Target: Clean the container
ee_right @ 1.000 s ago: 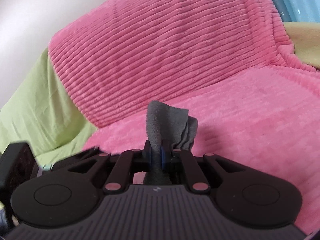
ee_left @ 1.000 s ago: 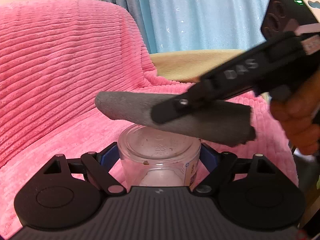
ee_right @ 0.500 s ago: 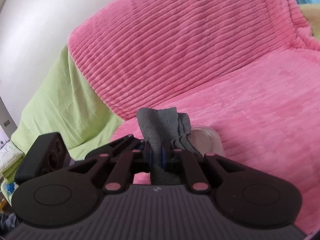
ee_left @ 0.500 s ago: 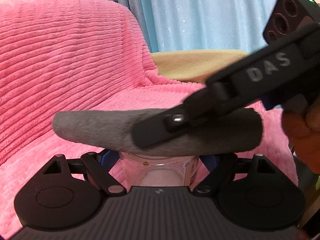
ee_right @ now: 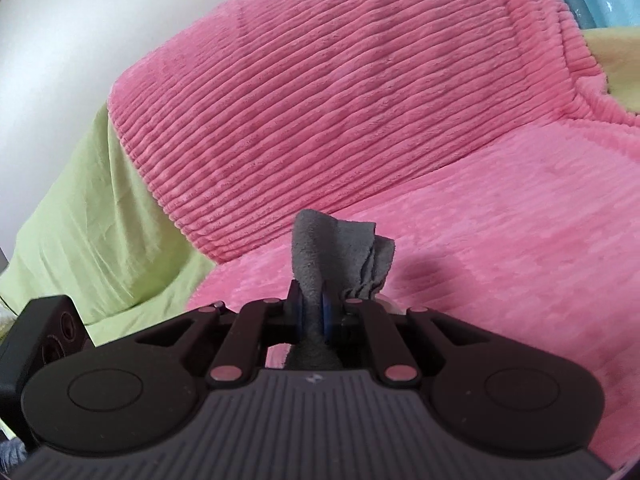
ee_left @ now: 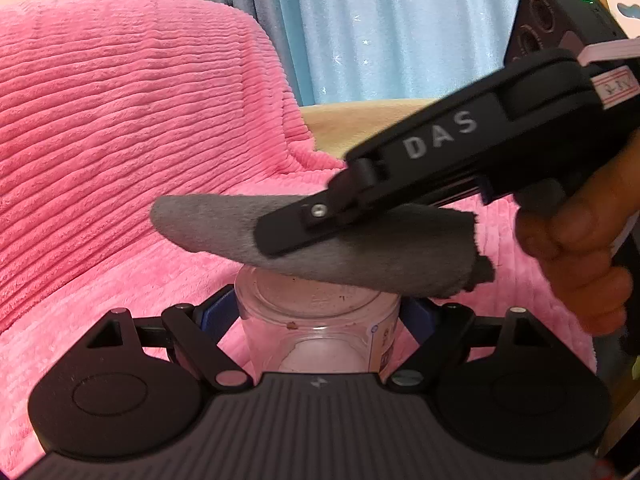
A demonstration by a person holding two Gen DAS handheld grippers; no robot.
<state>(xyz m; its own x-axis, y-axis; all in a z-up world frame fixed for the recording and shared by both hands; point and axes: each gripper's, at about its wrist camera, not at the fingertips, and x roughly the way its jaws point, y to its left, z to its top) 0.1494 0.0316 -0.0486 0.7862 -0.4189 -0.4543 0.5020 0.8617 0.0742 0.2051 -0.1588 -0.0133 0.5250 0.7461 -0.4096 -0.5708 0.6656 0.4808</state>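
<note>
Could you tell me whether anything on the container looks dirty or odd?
Yes: small brown specks cling to the clear container, one crumb on its near wall below the rim. The grey cloth lies across its far rim.

Bright, even daylight; soft shadow under cloth (ee_right: 340,252); fisheye bending, dark vignette at corners; slight motion blur.
</note>
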